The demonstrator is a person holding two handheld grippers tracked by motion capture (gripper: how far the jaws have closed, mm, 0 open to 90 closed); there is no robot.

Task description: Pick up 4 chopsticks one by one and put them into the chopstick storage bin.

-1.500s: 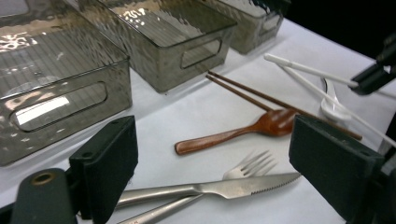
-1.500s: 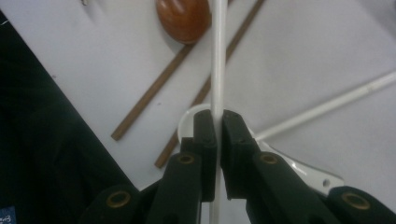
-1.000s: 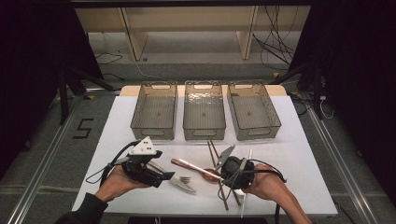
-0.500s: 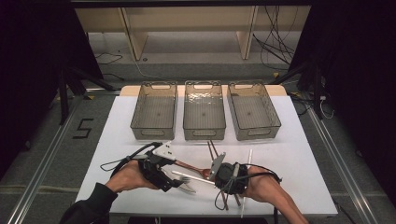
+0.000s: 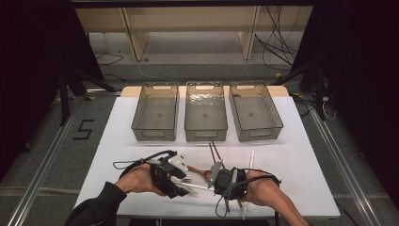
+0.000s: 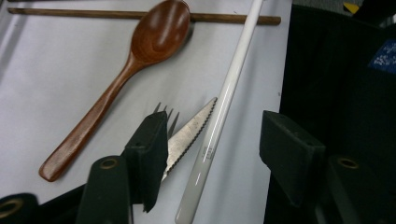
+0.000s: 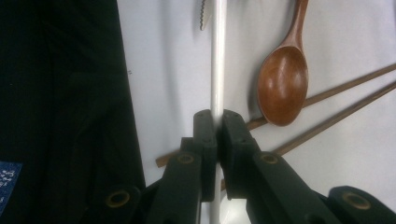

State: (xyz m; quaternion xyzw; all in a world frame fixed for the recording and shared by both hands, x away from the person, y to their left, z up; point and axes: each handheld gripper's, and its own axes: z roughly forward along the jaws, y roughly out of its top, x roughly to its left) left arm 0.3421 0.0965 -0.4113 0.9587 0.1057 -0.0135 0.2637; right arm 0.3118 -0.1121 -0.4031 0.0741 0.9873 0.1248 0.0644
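In the right gripper view my right gripper [image 7: 215,122] is shut on a thin white chopstick [image 7: 217,56], which runs up between the jaws. A wooden spoon [image 7: 283,84] and brown chopsticks [image 7: 345,105] lie to its right. In the left gripper view my left gripper [image 6: 217,140] is open, its jaws on either side of the white chopstick [image 6: 223,105]. A serrated knife [image 6: 189,135] and fork tines [image 6: 164,112] lie by its left jaw, and the wooden spoon [image 6: 140,56] beyond. In the high view the left gripper [image 5: 181,186] and right gripper [image 5: 214,184] face each other near the table's front edge.
Three clear plastic bins [image 5: 155,113], [image 5: 205,113], [image 5: 255,113] stand in a row at the back of the white table [image 5: 306,165]. A second white chopstick [image 5: 251,162] lies by the right forearm. Brown chopsticks [image 5: 214,150] point toward the bins.
Both hands have moved toward each other. The left gripper has moved right to the cutlery, and the right gripper has shifted left to meet it.
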